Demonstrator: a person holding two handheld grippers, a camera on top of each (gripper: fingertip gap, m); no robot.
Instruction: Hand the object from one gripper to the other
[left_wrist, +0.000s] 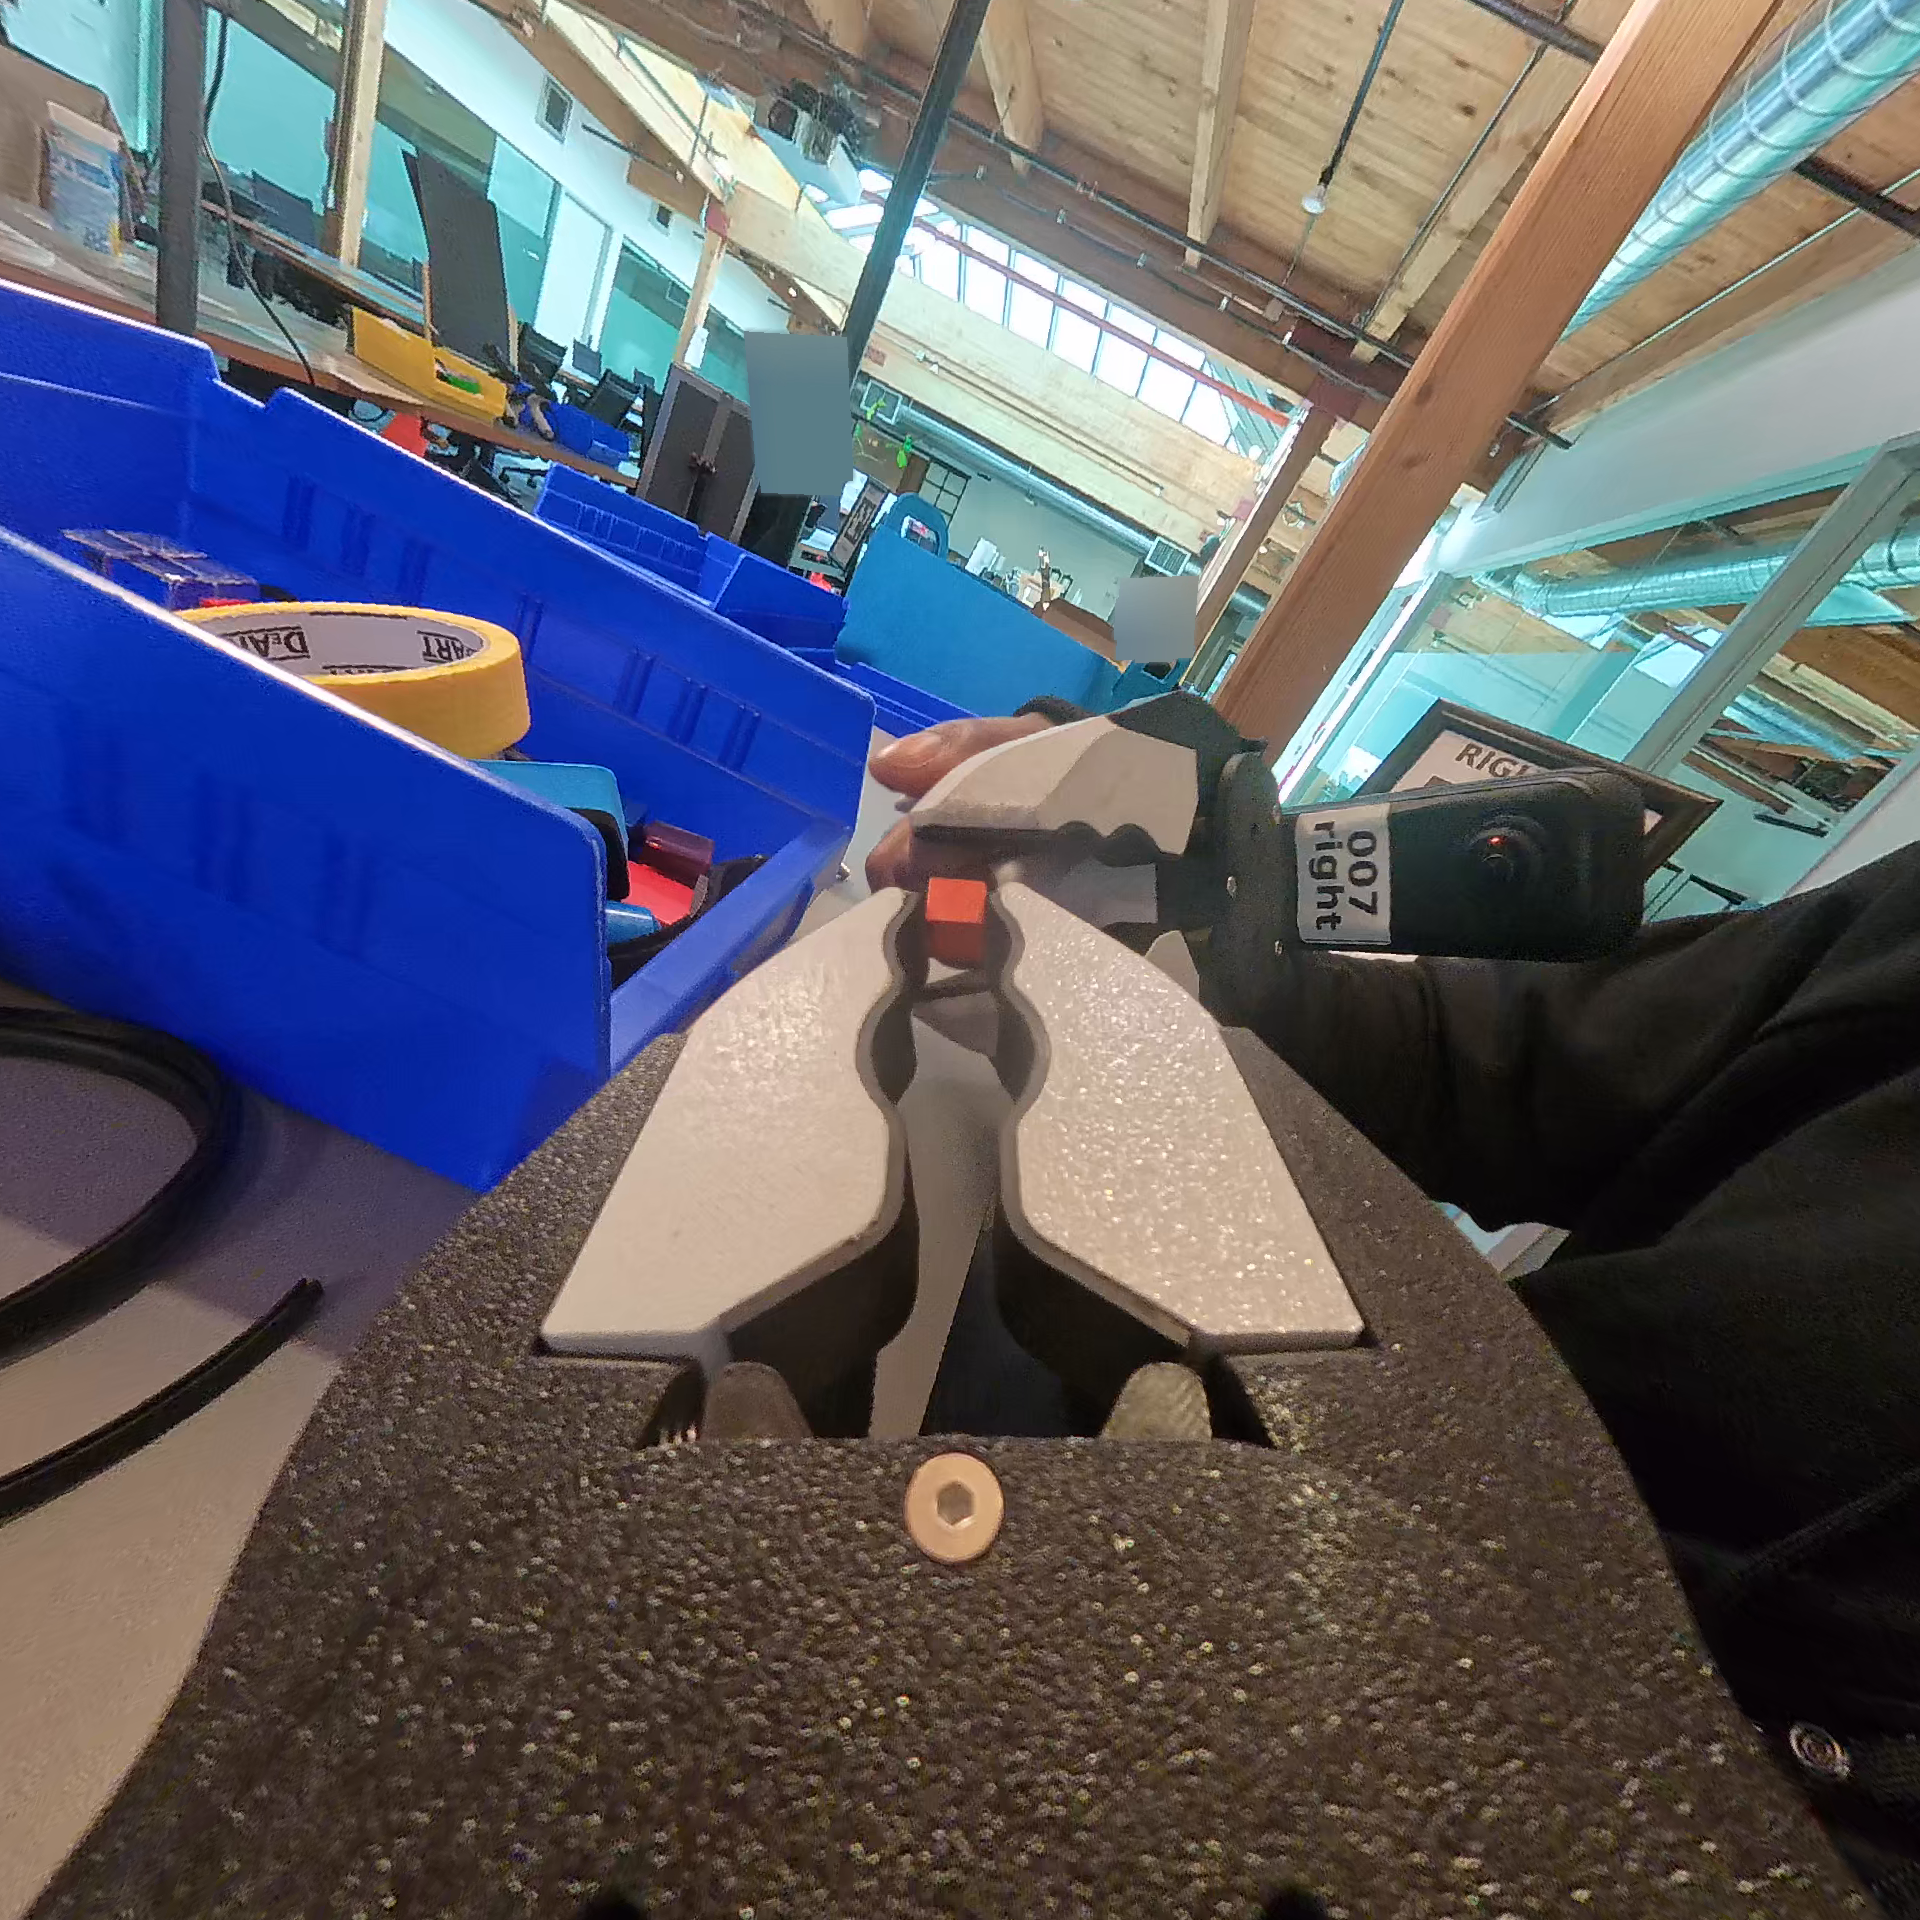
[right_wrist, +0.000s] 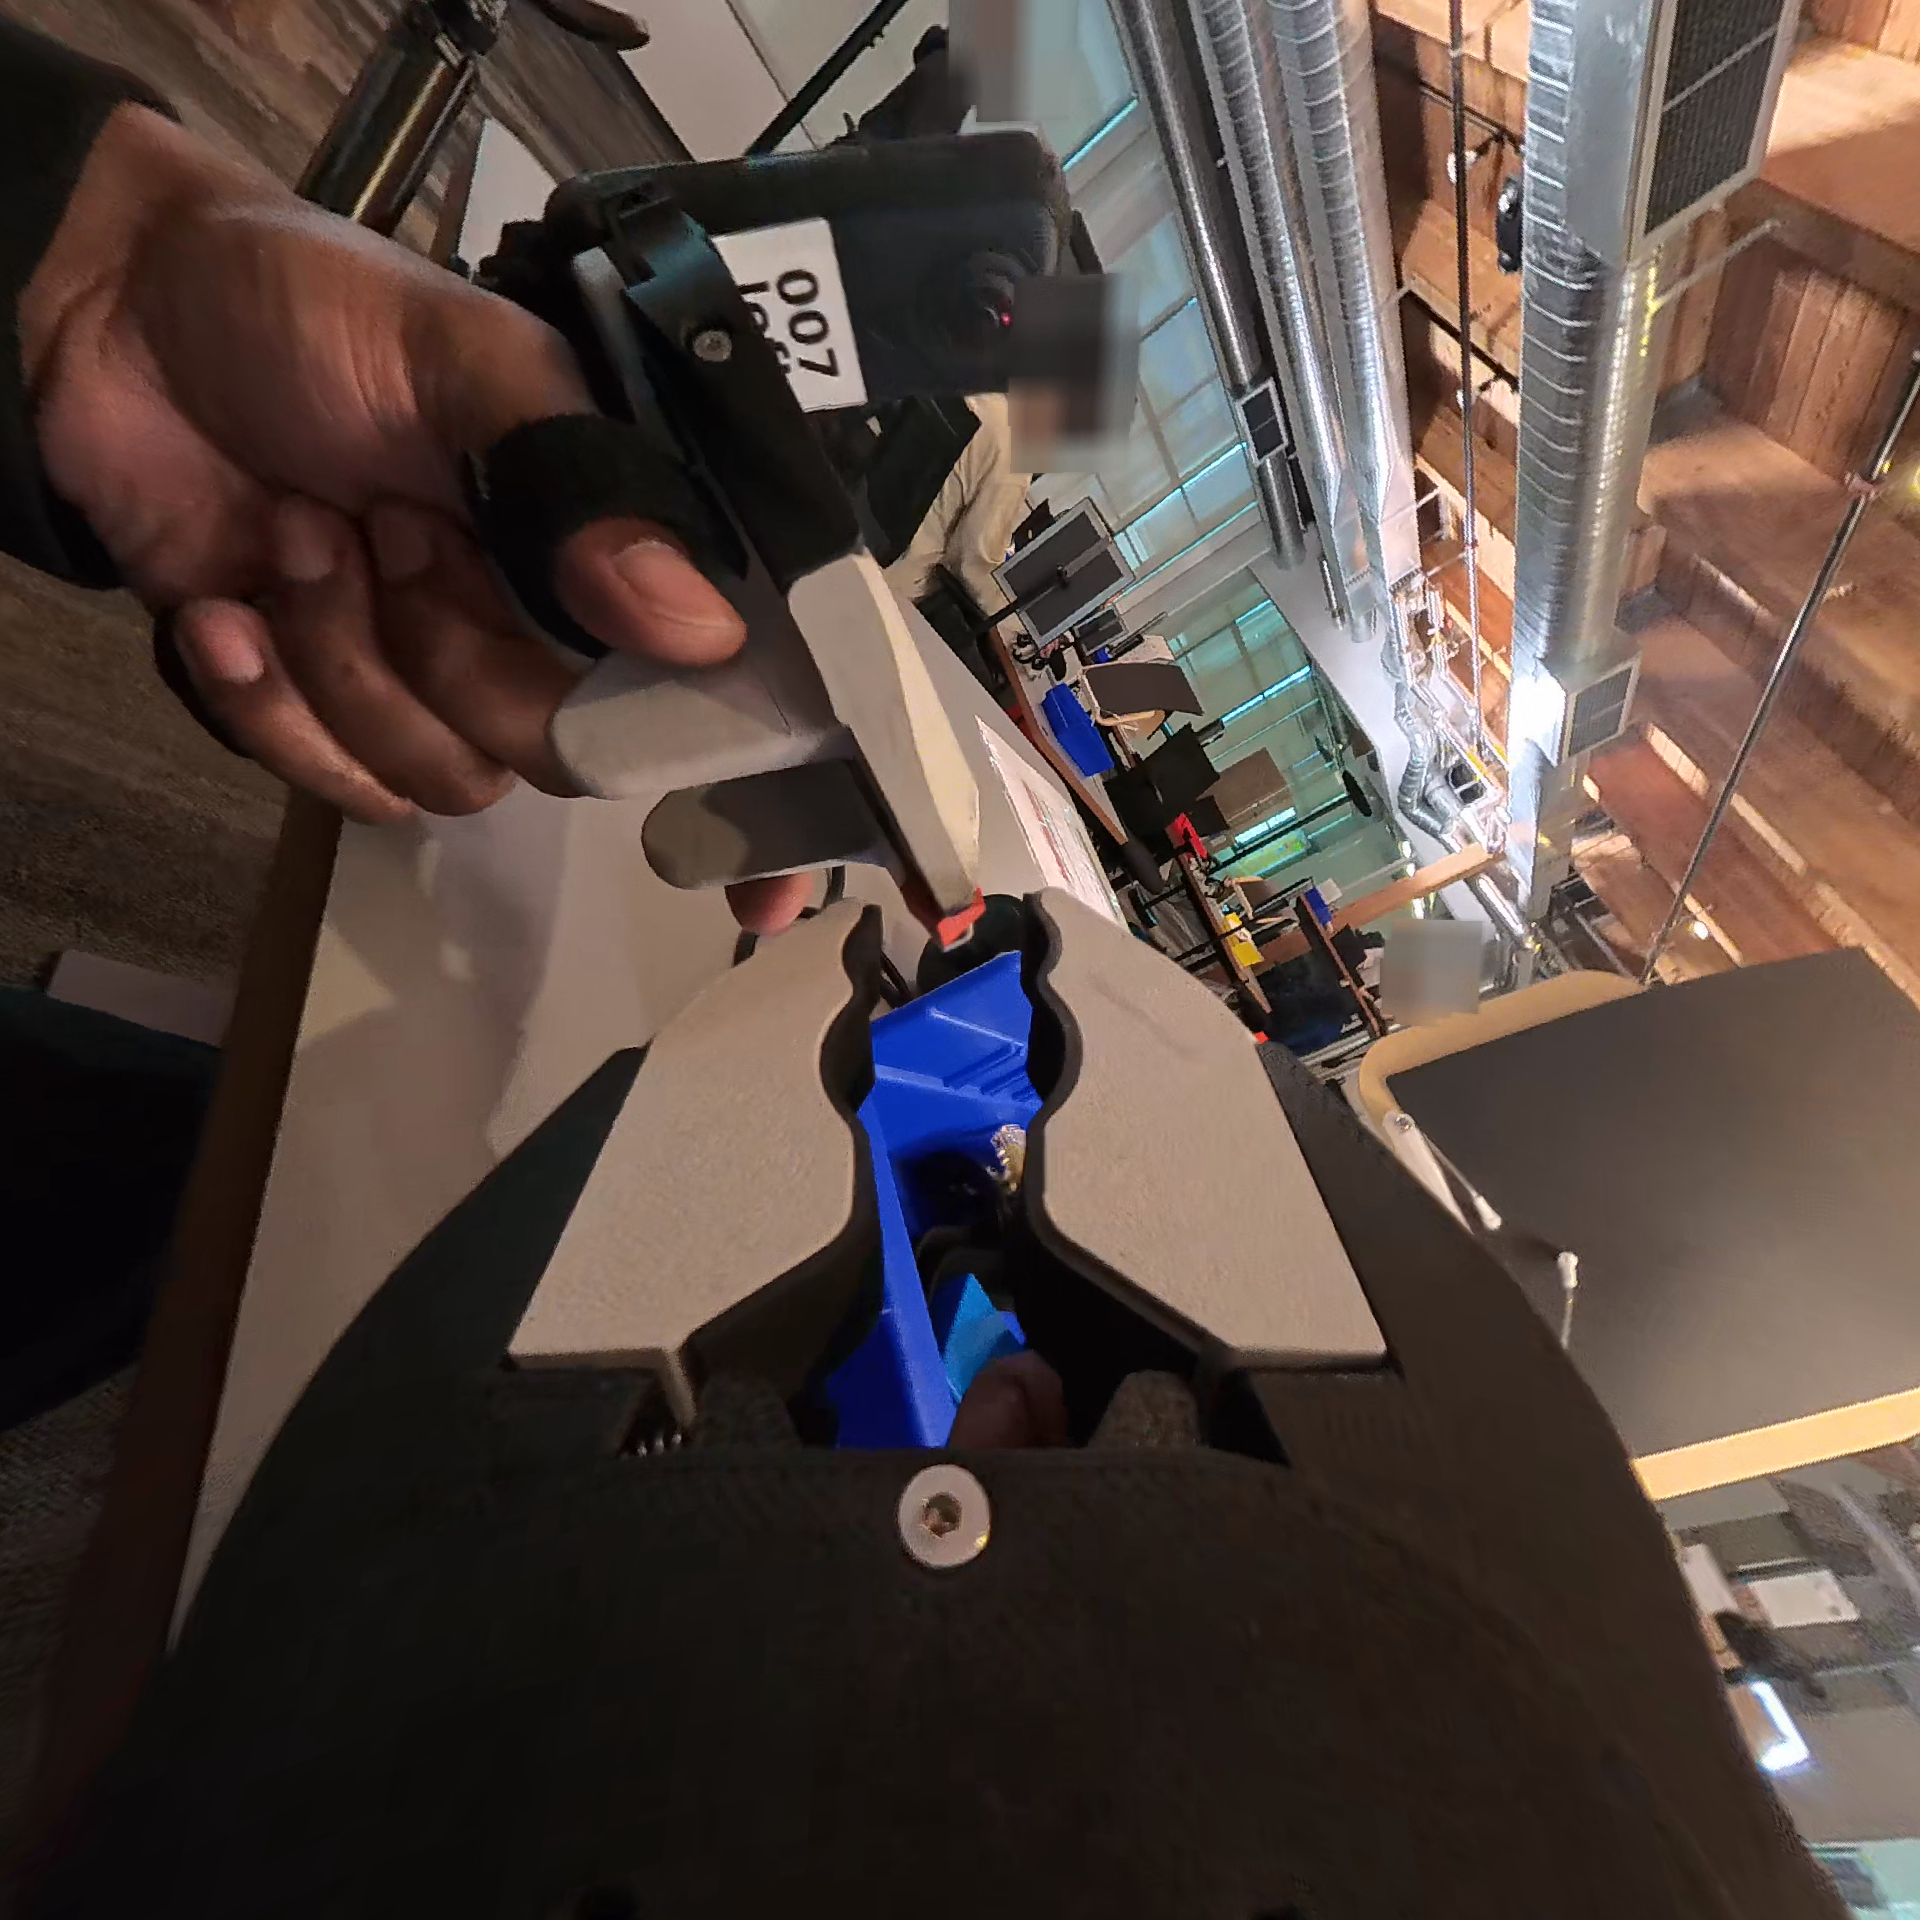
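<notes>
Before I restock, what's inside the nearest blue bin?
The blue bin holds a yellow tape roll, a purple block and red and blue pieces. Its front wall hides whatever lies lower down.

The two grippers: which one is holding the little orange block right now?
The left gripper: its grey fingers pinch the orange block. The right gripper is open, its fingers either side of the block.

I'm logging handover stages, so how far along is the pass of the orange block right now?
Done: the left gripper is shut on the orange block and has it raised to the right gripper. In hand: the right gripper's open jaws flank the block without clamping it. Left: close the right gripper, then release the left.
</notes>
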